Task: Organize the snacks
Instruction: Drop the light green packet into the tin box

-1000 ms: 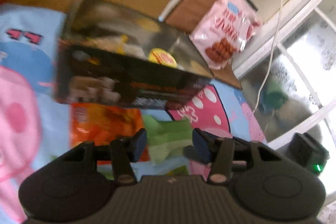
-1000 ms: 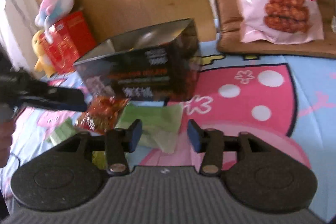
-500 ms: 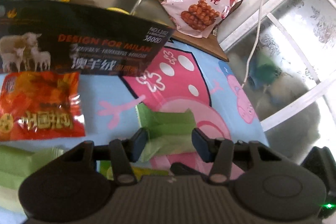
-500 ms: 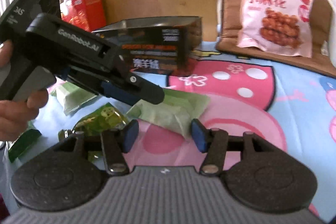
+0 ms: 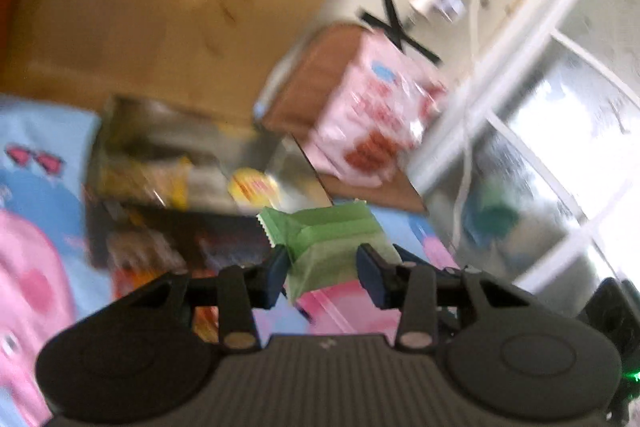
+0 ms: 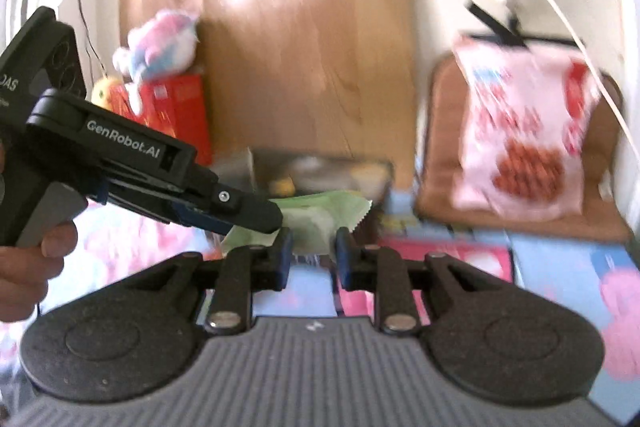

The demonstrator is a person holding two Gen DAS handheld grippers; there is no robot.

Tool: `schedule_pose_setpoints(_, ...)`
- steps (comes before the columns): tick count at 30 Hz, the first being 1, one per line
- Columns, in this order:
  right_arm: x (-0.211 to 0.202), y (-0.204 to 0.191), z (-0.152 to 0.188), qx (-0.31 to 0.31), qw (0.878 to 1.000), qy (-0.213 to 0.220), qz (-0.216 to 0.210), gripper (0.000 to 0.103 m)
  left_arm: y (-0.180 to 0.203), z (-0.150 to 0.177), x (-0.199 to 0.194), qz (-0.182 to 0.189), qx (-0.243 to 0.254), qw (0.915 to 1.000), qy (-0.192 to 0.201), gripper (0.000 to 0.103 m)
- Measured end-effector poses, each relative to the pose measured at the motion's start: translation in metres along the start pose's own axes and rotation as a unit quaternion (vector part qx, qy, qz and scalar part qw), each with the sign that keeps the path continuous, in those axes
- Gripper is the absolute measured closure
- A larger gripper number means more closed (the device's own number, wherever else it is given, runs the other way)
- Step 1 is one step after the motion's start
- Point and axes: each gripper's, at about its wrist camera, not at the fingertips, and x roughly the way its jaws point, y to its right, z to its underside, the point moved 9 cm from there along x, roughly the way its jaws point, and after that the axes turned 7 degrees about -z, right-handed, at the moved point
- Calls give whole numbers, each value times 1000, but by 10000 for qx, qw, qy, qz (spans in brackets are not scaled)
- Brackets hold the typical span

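While blur hid most print:
Left gripper [image 5: 322, 273]: pinched the green snack packet [image 5: 328, 243], lifted before the dark box [image 5: 188, 187].
Right gripper [image 6: 313, 253]: fingers spread, empty.
Writing: "GenRobot.AI" on the left gripper's body.
Pink bag [image 6: 524, 135]: on the brown cushion [image 6: 440, 163].

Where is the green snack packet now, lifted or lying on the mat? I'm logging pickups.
Lifted. The green snack packet sits pinched in the left gripper, raised in front of the open dark box, clear of the cartoon mat.

Green crimped-edge snack packet [image 5: 332, 243], tilted, lifted before open dark box [image 5: 188, 187] of snacks
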Motion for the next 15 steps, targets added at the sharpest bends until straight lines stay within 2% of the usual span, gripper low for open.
schedule_pose_setpoints(5, 65, 4, -21, 144, 9999, -15, 39, 74, -39, -37, 27, -540, -83, 9985, 72, 65)
schedule_pose_setpoints(8, 88, 11, -20, 206, 9991, -197, 319, 72, -60, -40, 27, -874, -196, 9959, 148, 65)
schedule_pose_setpoints(9, 85, 13, -19, 328, 9987, -184, 350, 71, -64, -38, 18, -793, -256, 9963, 223, 65)
schedule_pose_setpoints(12, 57, 16, -11, 807, 9967, -83, 73, 69, -78, -20, -9, -471, -438, 9975, 303, 61)
schedule_pose_setpoints(15, 45, 12, 16, 1479, 9868, -415, -516, 69, -99, 6, -20, -439, -705, 9965, 65, 61)
